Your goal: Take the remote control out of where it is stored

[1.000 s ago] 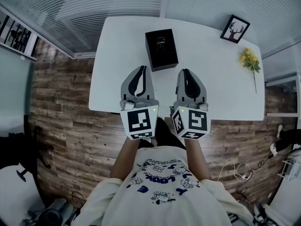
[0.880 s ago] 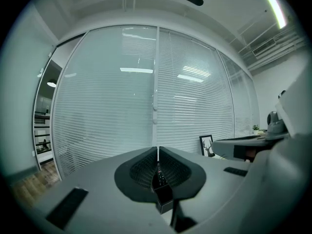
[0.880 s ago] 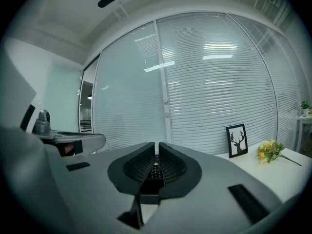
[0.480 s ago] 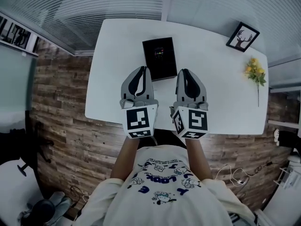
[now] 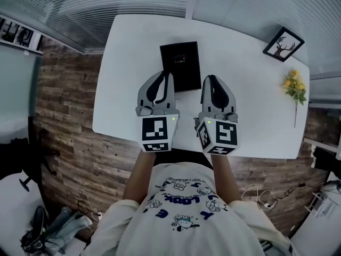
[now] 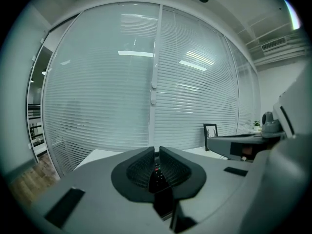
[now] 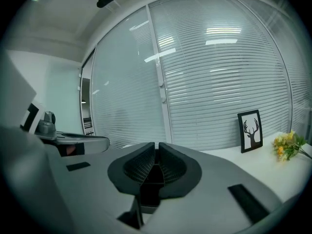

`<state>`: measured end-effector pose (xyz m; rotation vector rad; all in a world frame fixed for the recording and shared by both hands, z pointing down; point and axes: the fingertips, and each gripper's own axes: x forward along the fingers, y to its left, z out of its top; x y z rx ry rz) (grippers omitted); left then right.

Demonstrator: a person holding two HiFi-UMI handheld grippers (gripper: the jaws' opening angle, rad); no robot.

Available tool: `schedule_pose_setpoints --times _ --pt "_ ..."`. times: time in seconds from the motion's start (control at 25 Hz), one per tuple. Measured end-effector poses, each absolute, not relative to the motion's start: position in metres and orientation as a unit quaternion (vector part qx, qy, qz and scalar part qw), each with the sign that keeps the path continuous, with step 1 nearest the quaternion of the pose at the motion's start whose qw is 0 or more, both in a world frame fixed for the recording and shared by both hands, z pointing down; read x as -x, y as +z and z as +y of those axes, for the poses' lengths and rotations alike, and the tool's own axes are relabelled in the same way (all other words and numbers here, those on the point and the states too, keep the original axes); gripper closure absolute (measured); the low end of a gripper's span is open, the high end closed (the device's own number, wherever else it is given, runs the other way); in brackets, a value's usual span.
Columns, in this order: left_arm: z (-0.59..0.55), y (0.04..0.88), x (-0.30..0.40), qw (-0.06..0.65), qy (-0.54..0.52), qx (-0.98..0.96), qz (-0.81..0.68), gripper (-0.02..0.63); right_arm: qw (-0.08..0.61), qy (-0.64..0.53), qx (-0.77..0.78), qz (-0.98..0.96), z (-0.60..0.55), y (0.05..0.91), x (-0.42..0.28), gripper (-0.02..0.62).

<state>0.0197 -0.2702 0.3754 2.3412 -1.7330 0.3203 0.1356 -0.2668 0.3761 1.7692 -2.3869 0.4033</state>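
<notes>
A black open box lies on the white table, with the dark remote control resting inside it. My left gripper hovers at the box's near left edge, jaws shut and empty. Just right of the box's near corner, my right gripper is also shut with nothing in it. In the left gripper view the remote's buttons show just past the closed left gripper. The right gripper view shows the shut right gripper with the black box beyond it.
A framed deer picture stands at the table's far right corner, and yellow flowers lie near the right edge. Window blinds close off the far side. Wooden floor lies left of the table.
Both grippers have advanced side by side toward the black box, and now their tips flank its near end. The jaws stayed shut throughout.
</notes>
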Motion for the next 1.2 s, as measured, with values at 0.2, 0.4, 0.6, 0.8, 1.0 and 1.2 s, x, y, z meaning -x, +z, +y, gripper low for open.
schedule_pose_setpoints --times 0.2,0.4,0.6,0.8,1.0,1.2 --pt "-0.279 0.386 -0.019 0.111 0.121 -0.794 -0.585 0.560 0.079 0.144 -0.588 -0.792 -0.276 0.388 -0.135 0.551" --pt "-0.292 0.398 -0.023 0.122 0.134 -0.805 -0.565 0.517 0.084 0.148 -0.588 -0.790 -0.286 0.393 -0.133 0.551" --pt "-0.309 0.410 -0.031 0.122 0.157 -0.828 -0.525 0.479 0.091 0.156 -0.595 -0.783 -0.297 0.403 -0.133 0.551" --pt "-0.320 0.428 -0.035 0.127 0.198 -0.847 -0.476 0.440 0.100 0.165 -0.598 -0.778 -0.306 0.414 -0.128 0.551" --pt "-0.332 0.440 -0.036 0.139 0.212 -0.854 -0.454 0.407 0.108 0.172 -0.602 -0.772 -0.313 0.423 -0.128 0.551" --pt "-0.341 0.445 -0.041 0.141 0.227 -0.860 -0.435 0.391 0.114 0.177 -0.604 -0.769 -0.319 0.429 -0.128 0.551"
